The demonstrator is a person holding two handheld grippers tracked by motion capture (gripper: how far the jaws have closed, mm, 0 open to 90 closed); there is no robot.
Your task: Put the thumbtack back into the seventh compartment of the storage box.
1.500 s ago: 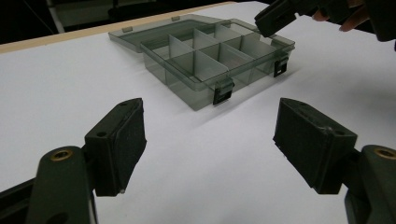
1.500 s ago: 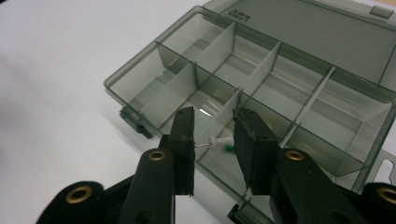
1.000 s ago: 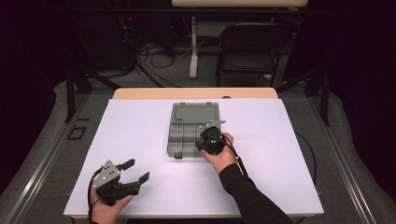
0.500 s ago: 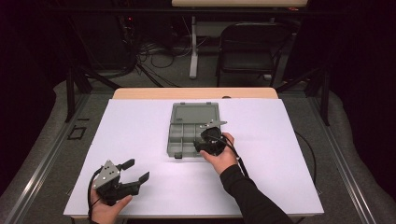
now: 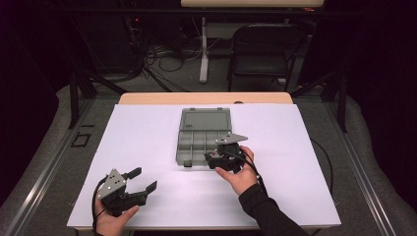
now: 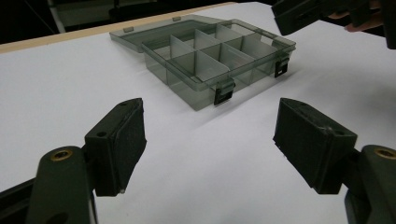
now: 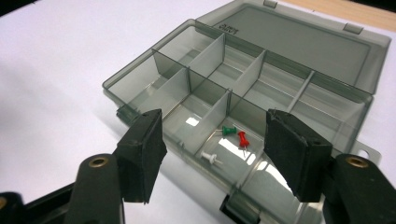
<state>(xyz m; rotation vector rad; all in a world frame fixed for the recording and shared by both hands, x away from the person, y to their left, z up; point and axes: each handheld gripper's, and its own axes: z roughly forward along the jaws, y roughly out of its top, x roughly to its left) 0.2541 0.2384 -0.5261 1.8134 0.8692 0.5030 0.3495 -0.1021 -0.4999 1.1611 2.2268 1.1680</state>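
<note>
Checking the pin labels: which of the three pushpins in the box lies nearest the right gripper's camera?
The white pushpin. It lies closest to the box's front wall; the green pushpin and red pushpin lie farther back.

Looked like a lab or recording studio: dark room, black surroundings, a table covered in white sheet, tangled cables on the floor behind, a black folding chair, metal stand legs and a second table edge beyond.
</note>
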